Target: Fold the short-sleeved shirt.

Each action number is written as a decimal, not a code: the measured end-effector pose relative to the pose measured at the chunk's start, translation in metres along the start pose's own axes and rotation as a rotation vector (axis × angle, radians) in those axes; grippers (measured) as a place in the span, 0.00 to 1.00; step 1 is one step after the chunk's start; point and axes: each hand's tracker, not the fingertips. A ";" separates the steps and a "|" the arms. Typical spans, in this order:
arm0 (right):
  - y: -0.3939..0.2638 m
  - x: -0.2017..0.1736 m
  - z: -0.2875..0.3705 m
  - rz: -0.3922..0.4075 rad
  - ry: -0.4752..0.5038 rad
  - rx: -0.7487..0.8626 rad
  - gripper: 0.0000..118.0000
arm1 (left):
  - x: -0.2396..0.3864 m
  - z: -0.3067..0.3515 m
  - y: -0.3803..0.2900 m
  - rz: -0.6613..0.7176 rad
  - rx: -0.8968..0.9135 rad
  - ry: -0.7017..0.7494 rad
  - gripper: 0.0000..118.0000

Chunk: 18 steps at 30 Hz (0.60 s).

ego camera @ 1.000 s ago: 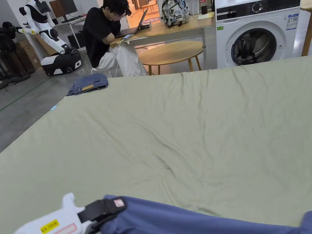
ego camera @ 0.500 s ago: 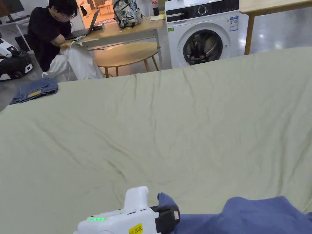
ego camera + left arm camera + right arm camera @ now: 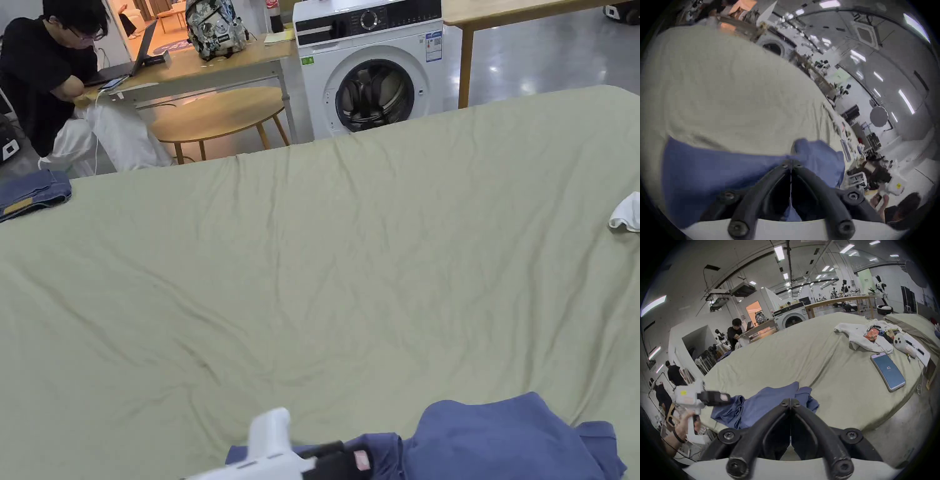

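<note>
The shirt (image 3: 500,437) has gone from stretched to slack. A second ago it ran as one long blue band along the near edge of the bed (image 3: 350,262), pulled out toward the left. Now it lies bunched in a rumpled heap at the near edge, right of the middle, with one sleeve or corner poking out at its right end.

The left hand-held gripper (image 3: 350,459) has come in from the near left and sits just beside the heap's left end. Part of that shift is the head turning right, since the whole room has slid left too. In its own view the jaws are pressed together with a strip of blue cloth caught between them, so it is holding the shirt.

The right hand-held gripper (image 3: 791,400) also has its jaws closed, tips right at the near edge of the cloth. Whether fabric is actually pinched there I cannot tell.

For the task, this reads as the shirt being brought onto the bed, not yet folded. Nothing is laid flat. My guess is it needs spreading out smooth before any fold can start, and there is plenty of bare sheet further in.

A phone (image 3: 888,371) and a white garment (image 3: 627,214) lie well off to the right.
</note>
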 end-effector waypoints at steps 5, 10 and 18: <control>0.000 -0.013 -0.003 0.047 0.011 -0.018 0.00 | -0.005 -0.022 -0.008 0.020 -0.010 0.035 0.00; 0.000 -0.014 -0.009 0.075 0.035 -0.031 0.00 | -0.025 0.076 0.009 0.095 0.196 -0.066 0.62; -0.006 -0.014 -0.023 0.068 0.062 -0.068 0.00 | -0.124 0.161 -0.005 0.352 0.287 -0.009 0.65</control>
